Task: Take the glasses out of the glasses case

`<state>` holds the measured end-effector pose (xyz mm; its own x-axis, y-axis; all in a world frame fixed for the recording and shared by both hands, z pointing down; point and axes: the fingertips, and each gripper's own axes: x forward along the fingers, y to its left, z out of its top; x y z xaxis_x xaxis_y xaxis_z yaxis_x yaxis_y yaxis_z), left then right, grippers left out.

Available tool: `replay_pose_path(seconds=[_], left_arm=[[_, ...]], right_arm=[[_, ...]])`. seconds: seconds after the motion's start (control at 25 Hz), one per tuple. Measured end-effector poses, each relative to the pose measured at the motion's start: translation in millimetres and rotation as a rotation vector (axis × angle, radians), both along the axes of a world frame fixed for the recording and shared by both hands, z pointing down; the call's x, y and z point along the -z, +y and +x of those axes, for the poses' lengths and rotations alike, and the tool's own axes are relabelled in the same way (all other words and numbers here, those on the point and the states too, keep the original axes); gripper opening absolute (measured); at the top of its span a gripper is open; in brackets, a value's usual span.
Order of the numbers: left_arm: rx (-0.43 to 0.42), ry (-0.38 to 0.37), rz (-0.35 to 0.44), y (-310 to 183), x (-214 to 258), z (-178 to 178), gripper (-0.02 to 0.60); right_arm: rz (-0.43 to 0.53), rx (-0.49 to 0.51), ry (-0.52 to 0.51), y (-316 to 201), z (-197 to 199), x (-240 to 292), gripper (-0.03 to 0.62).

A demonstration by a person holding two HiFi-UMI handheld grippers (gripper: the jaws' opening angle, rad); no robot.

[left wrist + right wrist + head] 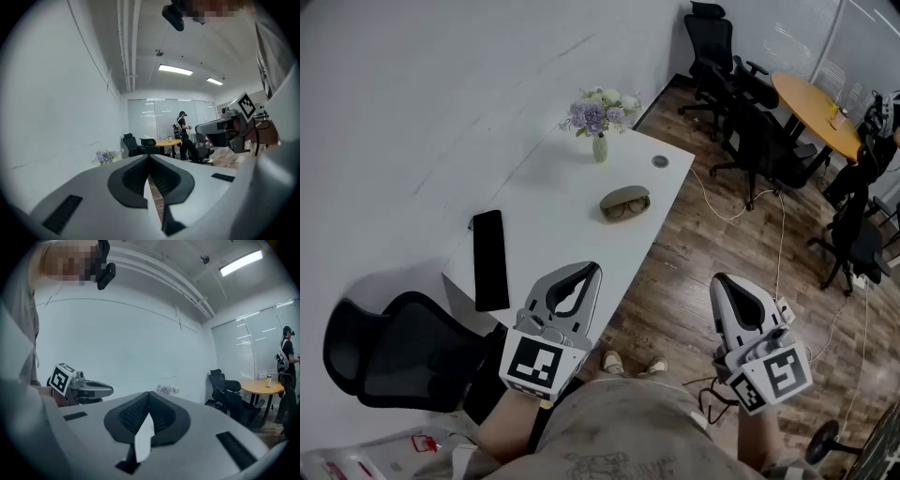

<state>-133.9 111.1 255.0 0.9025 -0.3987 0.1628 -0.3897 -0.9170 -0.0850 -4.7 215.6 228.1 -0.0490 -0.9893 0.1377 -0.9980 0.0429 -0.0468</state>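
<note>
An olive glasses case (624, 202) lies open on the white table (562, 187), with dark-framed glasses (628, 209) showing inside it. My left gripper (589, 271) hovers over the table's near edge, well short of the case, its jaws shut on nothing. The right gripper (718, 281) hangs over the wooden floor to the right of the table, also shut and empty. In the left gripper view the jaws (149, 157) meet at the tip, and the right gripper view shows the same (149, 395). Neither gripper view shows the case.
A vase of purple and white flowers (600, 117) stands at the table's far end, beside a small round disc (660, 161). A flat black slab (490, 259) lies near the left gripper. A black office chair (398, 352) is at the left. More chairs surround an orange round table (814, 111).
</note>
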Motion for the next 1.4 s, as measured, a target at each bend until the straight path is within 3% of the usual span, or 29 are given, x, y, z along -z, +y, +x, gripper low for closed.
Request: replay_pose_path(seconds=[0.36, 0.6, 0.8, 0.92, 0.96, 1.04, 1.4], left_arm=[[0.007, 0.014, -0.019, -7.1, -2.4, -1.2, 0.02], [0.014, 0.019, -0.018, -15.1, -2.3, 0.9, 0.02], [0.027, 0.01, -0.01, -29.9, -1.2, 11.8, 0.02], [0.038, -0.026, 0.001, -47.8, -9.3, 23.2, 0.02], [0.041, -0.04, 0.004, -54.8, -14.3, 28.3, 0.02], [0.05, -0.075, 0.005, -68.0, -27.7, 38.7, 0.02], [0.163, -0.188, -0.102, -126.7, -88.6, 83.3, 0.02]], right_arm=[[-0.033, -0.013, 0.0, -8.3, 0.2, -9.9, 0.031], [-0.012, 0.031, 0.031, -18.8, -4.5, -5.3, 0.031], [-0.071, 0.11, 0.094, -45.0, 2.1, -13.1, 0.034], [-0.115, 0.143, 0.116, -70.5, 15.6, -28.3, 0.048], [-0.129, 0.151, 0.116, -80.3, 21.7, -35.0, 0.109], [-0.158, 0.164, 0.109, -99.4, 33.8, -51.2, 0.152], [-0.309, 0.306, 0.036, -176.9, 79.9, -126.1, 0.153]])
